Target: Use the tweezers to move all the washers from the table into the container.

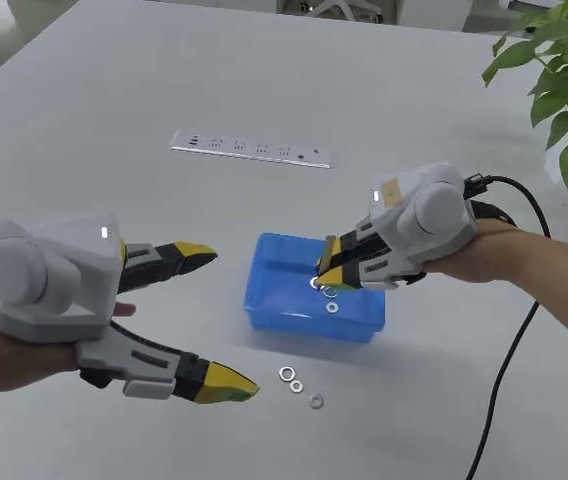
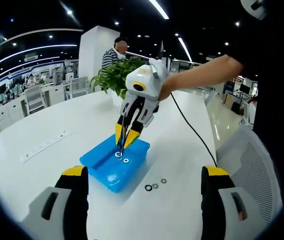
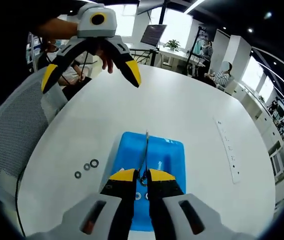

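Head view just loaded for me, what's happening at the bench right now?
A person holds a hand-held gripper in each hand. The right hand-held gripper is shut on the tweezers, whose tips hang over the blue container, where at least two washers lie. Three loose washers sit on the table beside it. The left hand-held gripper is open and empty, off to the side.

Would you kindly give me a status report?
Left gripper open, aside. Right gripper shut on tweezers over container. Three washers on table. Nothing in the way.
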### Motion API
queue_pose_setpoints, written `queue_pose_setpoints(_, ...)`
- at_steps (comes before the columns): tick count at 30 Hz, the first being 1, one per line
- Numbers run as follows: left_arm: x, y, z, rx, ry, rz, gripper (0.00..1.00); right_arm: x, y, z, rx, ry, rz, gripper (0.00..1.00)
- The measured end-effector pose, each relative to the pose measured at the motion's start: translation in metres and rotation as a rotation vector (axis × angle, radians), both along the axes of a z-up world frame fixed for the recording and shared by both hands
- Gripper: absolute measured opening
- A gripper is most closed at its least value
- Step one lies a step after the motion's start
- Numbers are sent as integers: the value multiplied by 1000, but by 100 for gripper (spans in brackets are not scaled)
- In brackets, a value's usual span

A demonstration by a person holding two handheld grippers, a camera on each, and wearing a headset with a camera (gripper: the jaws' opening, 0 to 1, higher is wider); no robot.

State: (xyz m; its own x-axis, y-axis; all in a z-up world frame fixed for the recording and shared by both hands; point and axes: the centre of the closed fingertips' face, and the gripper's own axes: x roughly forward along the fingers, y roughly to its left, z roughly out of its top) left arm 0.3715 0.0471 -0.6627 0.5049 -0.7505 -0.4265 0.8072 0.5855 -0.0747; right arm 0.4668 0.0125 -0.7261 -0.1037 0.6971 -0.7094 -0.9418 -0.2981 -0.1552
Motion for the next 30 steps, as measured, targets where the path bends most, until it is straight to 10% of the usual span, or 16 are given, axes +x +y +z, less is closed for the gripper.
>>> queue_pose_setpoints(13,8,2,1,2,-2,10,99,1,1,-22,-18,29,-3,9)
queue_pose_setpoints(30,42,-17,6,-10,-48,-13,70,2,-3,-38,-29,57,-10,9)
